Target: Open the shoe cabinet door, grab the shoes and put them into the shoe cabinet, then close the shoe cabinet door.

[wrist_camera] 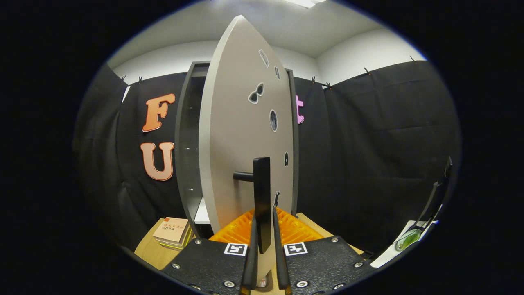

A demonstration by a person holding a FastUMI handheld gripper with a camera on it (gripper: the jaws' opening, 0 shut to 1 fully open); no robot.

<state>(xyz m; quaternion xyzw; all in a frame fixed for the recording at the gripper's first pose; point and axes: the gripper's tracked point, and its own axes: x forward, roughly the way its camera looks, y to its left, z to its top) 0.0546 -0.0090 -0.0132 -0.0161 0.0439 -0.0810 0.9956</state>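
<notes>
The gripper (264, 229) has its fingers nearly closed, pressing on both sides of the black bar handle (262, 200) of the grey shoe cabinet door (233, 135). The door stands partly open, edge-on just ahead; the dark cabinet (188, 143) interior lies beyond, left of the fingers.

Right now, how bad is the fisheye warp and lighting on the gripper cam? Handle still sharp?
Gripper view: heavy fisheye, so the flat cabinet door bulges into a leaf shape. Even ceiling light, no glare on the door. The cabinet interior is dark. The door handle is sharp, and the claw fingers close on its sides.
</notes>
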